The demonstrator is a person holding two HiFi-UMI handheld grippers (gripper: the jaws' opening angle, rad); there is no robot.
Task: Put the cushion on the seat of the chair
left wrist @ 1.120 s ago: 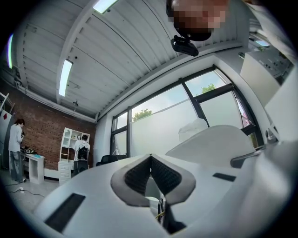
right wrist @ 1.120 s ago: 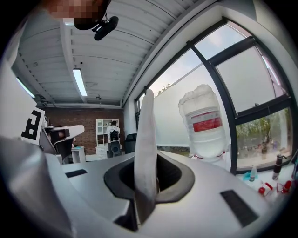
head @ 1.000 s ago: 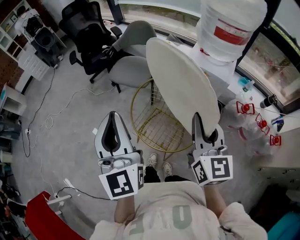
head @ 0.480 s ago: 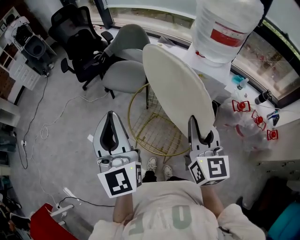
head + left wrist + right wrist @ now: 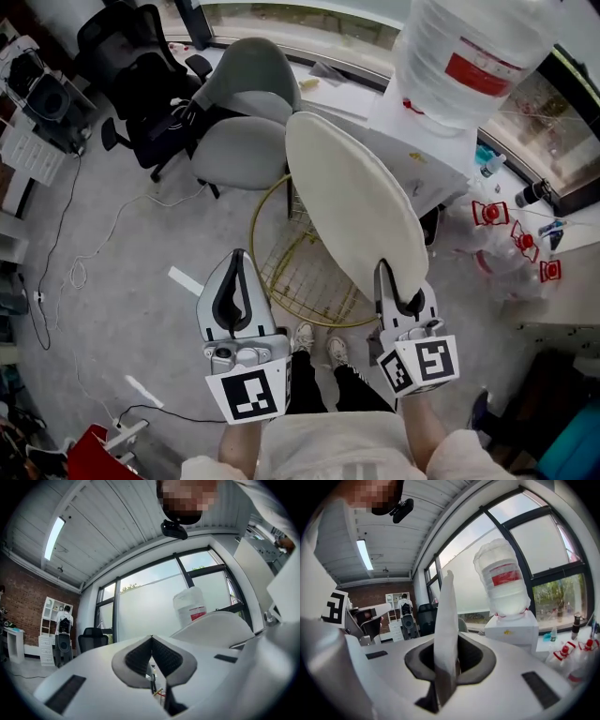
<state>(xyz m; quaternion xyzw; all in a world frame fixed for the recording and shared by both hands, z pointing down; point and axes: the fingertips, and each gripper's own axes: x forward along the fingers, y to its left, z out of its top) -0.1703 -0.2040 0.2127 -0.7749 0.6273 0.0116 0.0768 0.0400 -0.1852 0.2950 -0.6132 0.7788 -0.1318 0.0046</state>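
Right gripper (image 5: 384, 274) has its jaws pinching the near edge of the round cream cushion (image 5: 352, 202). The cushion is held up tilted over the gold wire chair (image 5: 286, 267), not on the seat yet. Left gripper (image 5: 239, 255) is beside the chair, jaws pressed together on nothing.

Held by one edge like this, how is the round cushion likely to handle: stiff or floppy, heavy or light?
Probably fairly stiff: the cushion stands flat, unsagging, though the right gripper pinches only its rim. Likely light: one grip carries it. Its thin edge could slip.
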